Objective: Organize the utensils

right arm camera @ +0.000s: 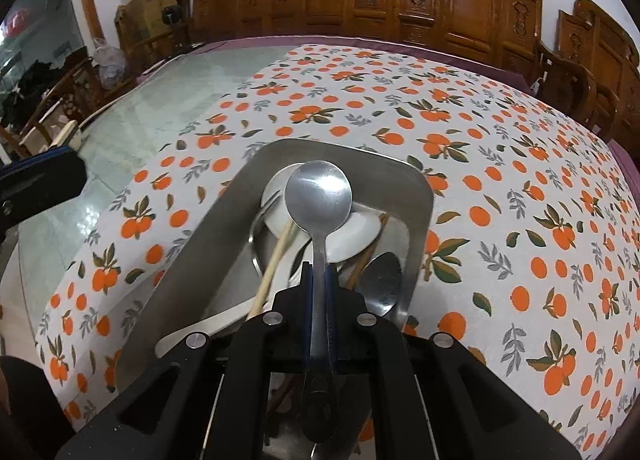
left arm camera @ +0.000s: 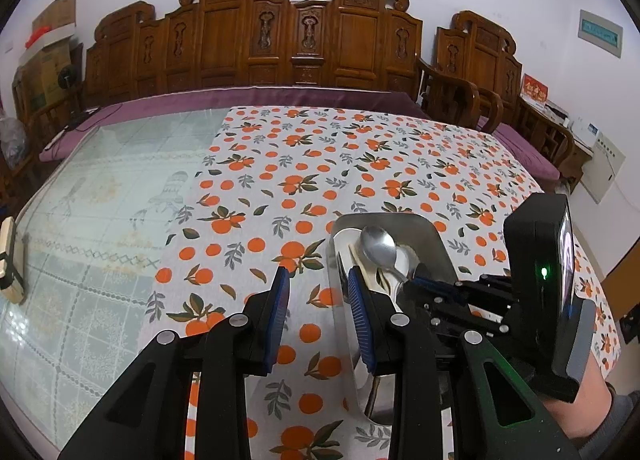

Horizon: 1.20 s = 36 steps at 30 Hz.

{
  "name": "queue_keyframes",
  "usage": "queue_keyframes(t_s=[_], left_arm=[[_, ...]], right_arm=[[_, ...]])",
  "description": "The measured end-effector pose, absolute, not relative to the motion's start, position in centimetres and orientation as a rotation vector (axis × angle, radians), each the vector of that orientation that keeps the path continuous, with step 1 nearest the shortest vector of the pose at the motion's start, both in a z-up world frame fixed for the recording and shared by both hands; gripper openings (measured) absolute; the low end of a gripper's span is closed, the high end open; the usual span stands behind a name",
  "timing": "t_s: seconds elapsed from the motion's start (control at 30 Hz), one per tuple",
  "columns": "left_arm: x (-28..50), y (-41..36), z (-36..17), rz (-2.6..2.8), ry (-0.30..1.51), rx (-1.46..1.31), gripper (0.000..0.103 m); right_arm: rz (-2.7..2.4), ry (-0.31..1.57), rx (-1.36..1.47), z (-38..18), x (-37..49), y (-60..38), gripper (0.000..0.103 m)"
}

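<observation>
A steel tray (right arm camera: 418,196) sits on the orange-print tablecloth and holds white ceramic spoons (right arm camera: 360,230), wooden chopsticks (right arm camera: 274,264) and another metal spoon (right arm camera: 384,278). My right gripper (right arm camera: 319,272) is shut on the handle of a large metal spoon (right arm camera: 319,192), holding it over the tray with its bowl forward. In the left wrist view my left gripper (left arm camera: 318,288) is open and empty, just left of the tray (left arm camera: 344,222), with its right finger at the tray's left rim. The held spoon (left arm camera: 378,246) and the right gripper (left arm camera: 424,280) show there too.
The tablecloth (left arm camera: 304,164) covers the right part of the table; the left part is pale green glass (left arm camera: 104,188). A wooden block (left arm camera: 10,256) lies at the far left edge. Carved wooden benches (left arm camera: 256,36) and chairs stand behind the table.
</observation>
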State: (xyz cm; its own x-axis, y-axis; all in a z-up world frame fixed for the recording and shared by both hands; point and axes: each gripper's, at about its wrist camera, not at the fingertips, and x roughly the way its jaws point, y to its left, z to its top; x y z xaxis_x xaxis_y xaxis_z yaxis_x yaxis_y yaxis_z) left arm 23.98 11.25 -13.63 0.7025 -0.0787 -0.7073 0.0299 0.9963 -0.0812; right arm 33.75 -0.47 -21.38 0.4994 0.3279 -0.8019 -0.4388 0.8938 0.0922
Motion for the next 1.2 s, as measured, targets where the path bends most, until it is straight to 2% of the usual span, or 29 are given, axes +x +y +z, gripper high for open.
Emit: queue_keyframes(t_s=[0.23, 0.57, 0.73, 0.83, 0.9, 0.93, 1.0, 1.1, 1.17, 1.2], left_arm=[[24.0, 11.2, -13.7, -0.058, 0.793, -0.062, 0.029], [24.1, 10.9, -14.0, -0.058, 0.798, -0.050, 0.029], [24.0, 10.2, -14.0, -0.066, 0.790, -0.035, 0.031], [23.9, 9.5, -14.0, -0.076, 0.787, -0.022, 0.034], [23.8, 9.1, -14.0, -0.082, 0.784, -0.016, 0.037], [23.7, 8.9, -14.0, -0.085, 0.782, -0.014, 0.047], [23.6, 8.5, -13.9, -0.090, 0.779, -0.007, 0.058], [23.2, 7.8, -13.9, -0.086, 0.769, 0.005, 0.076], [22.9, 7.3, -13.7, -0.096, 0.766, 0.004, 0.083], [22.7, 7.0, -13.6, -0.102, 0.764, 0.002, 0.089]], right_arm=[[0.541, 0.919, -0.031, -20.8, 33.7, -1.6, 0.009], [0.537, 0.808, -0.069, -17.5, 30.7, -4.4, 0.009], [0.499, 0.753, -0.079, -15.8, 29.0, -7.2, 0.025], [0.455, 0.739, -0.076, -15.4, 28.2, -8.8, 0.050], [0.419, 0.727, -0.065, -15.1, 27.6, -10.1, 0.071], [0.397, 0.722, -0.060, -15.0, 27.3, -10.8, 0.075], [0.365, 0.713, -0.058, -14.8, 26.8, -11.7, 0.088], [0.325, 0.706, -0.049, -14.5, 26.0, -13.0, 0.098], [0.306, 0.702, -0.043, -14.2, 25.5, -13.8, 0.100], [0.298, 0.703, -0.044, -14.1, 25.3, -14.0, 0.100]])
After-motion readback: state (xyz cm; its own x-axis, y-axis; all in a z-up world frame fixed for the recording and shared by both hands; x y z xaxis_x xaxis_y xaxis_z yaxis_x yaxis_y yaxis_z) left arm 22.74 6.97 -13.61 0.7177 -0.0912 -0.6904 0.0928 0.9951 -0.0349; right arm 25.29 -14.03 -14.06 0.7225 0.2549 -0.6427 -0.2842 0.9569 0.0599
